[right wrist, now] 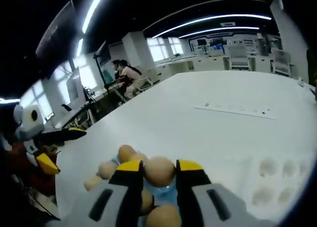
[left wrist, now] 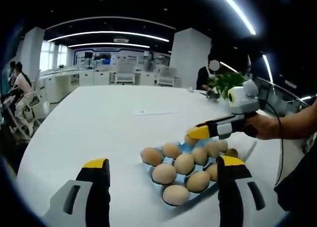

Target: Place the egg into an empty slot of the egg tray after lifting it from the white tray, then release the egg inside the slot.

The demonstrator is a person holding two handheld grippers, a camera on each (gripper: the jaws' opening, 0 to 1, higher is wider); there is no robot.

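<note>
- Brown, smooth-shelled egg sits pinched between the yellow-tipped black jaws of the right gripper, which are closed against its two sides; it hangs just above the other eggs.
- Below it lies the pale blue moulded egg tray, holding a cluster of brown eggs in most of its cups, on a broad white table.
- In the left gripper view, the right gripper reaches in from the right, held by a person's hand, its yellow tip over the far row of the tray, touching or nearly touching an egg there.
- The left gripper has its jaws spread wide with nothing between them, hovering near the tray's close edge.
- In the right gripper view, the left gripper shows at the left, jaws apart.
- A white tray with round hollows lies on the table to the right of the egg tray.
</note>
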